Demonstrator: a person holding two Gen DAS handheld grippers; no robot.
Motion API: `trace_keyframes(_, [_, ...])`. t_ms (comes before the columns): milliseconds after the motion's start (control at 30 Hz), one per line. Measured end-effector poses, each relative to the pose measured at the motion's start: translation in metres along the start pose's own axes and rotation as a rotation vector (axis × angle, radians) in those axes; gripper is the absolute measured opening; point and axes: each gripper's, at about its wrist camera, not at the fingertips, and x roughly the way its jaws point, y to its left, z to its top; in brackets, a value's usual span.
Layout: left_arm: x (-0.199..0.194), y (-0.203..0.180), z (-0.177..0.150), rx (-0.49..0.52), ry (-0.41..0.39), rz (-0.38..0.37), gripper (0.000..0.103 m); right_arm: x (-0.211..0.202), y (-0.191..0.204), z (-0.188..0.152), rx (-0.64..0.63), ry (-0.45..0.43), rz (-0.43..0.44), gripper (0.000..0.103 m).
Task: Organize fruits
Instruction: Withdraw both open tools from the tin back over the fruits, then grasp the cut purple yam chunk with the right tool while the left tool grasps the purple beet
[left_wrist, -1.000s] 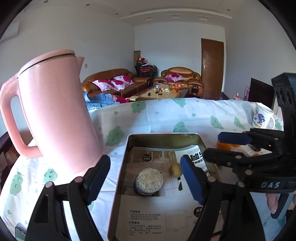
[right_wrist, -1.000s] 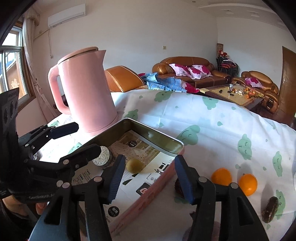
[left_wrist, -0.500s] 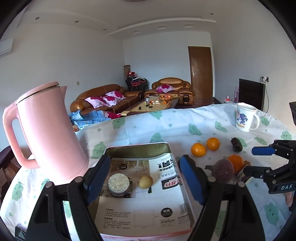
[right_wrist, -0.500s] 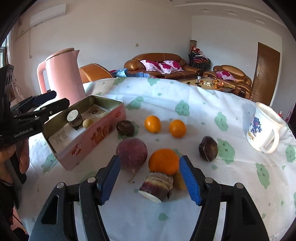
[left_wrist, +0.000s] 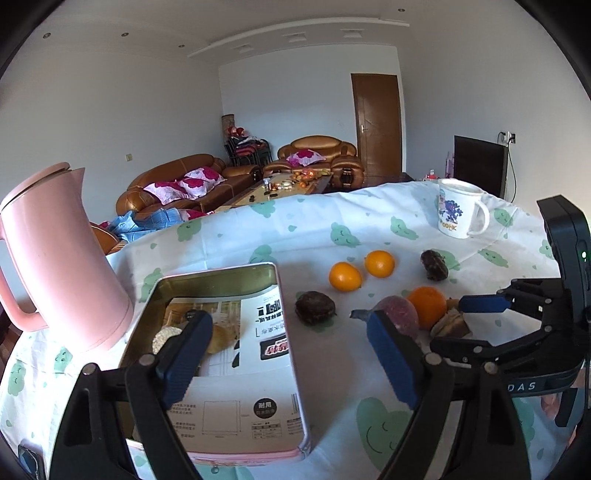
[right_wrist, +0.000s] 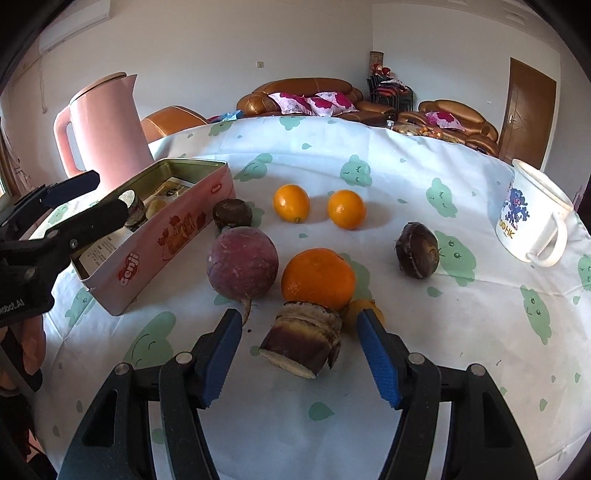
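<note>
The right gripper is closing, its jaws flanking but not touching a cut taro chunk. Just beyond sit a large orange and a purplish root, perhaps a beet. Left of it, the left gripper is opening over the pink tin.

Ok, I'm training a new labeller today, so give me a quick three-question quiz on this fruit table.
1. True or false: the open pink rectangular tin is empty.
2. How many small round oranges lie side by side behind the large orange?
3. What lies between the right claw fingers: A the cut brown-skinned stalk piece, B the white printed mug, C the pink plastic kettle?

Key: 1 false; 2 two; 3 A.
</note>
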Motion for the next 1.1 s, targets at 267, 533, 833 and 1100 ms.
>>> trace_keyframes(267, [0.002, -0.013, -0.002, 0.012, 0.014, -0.009, 0.088, 0.002, 0.0, -0.007, 0.006, 0.041, 0.043, 0.054])
trace_keyframes(533, [0.011, -0.038, -0.001, 0.055, 0.047, -0.038, 0.088, -0.005, -0.007, -0.006, 0.041, 0.026, 0.098, 0.048])
trace_keyframes(833, [0.028, -0.042, 0.006, 0.035, 0.111, -0.071, 0.087, -0.03, -0.018, 0.013, 0.011, -0.115, -0.058, 0.048])
trace_keyframes(1100, [0.055, -0.054, 0.003, 0.021, 0.205, -0.143, 0.072, -0.028, -0.035, 0.012, 0.047, -0.14, -0.077, 0.048])
